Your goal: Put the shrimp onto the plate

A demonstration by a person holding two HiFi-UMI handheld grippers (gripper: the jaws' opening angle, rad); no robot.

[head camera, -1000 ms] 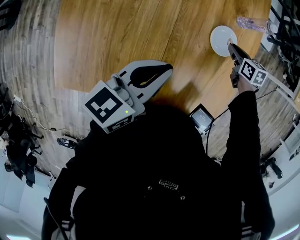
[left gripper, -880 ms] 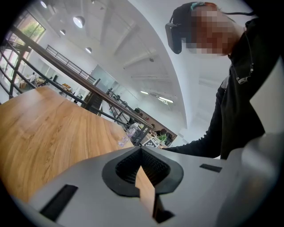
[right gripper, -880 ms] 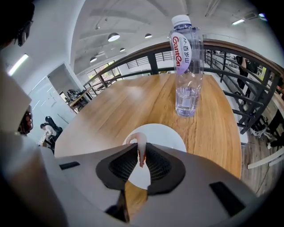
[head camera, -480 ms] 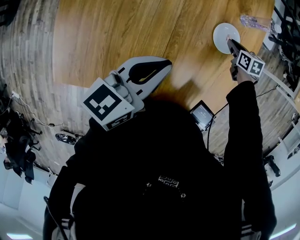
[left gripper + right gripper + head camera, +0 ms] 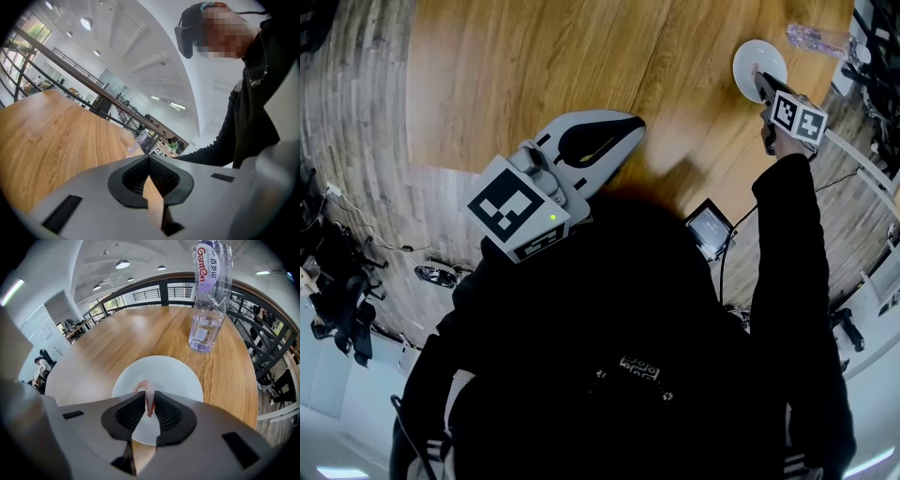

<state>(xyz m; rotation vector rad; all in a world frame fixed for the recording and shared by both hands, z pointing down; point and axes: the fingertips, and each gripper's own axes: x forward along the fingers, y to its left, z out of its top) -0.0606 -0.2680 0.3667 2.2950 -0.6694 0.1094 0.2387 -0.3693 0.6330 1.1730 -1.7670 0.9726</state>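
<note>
Right tool (image 5: 150,393) clamped on shrimp (image 5: 146,386), jaws narrowly apart, my grip holding it over white plate (image 5: 180,378) on counter (image 5: 117,338). Left tool (image 5: 149,161) tips together, empty, well back from plate.

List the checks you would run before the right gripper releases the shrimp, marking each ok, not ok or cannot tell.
1. Shrimp clamped between the right gripper jaws: ok.
2. Shrimp positioned over the plate: ok.
3. Shrimp touching the plate surface: cannot tell.
4. Water bottle standing clear of the plate: ok.
5. Left gripper shut, empty and away from the plate: ok.
</note>
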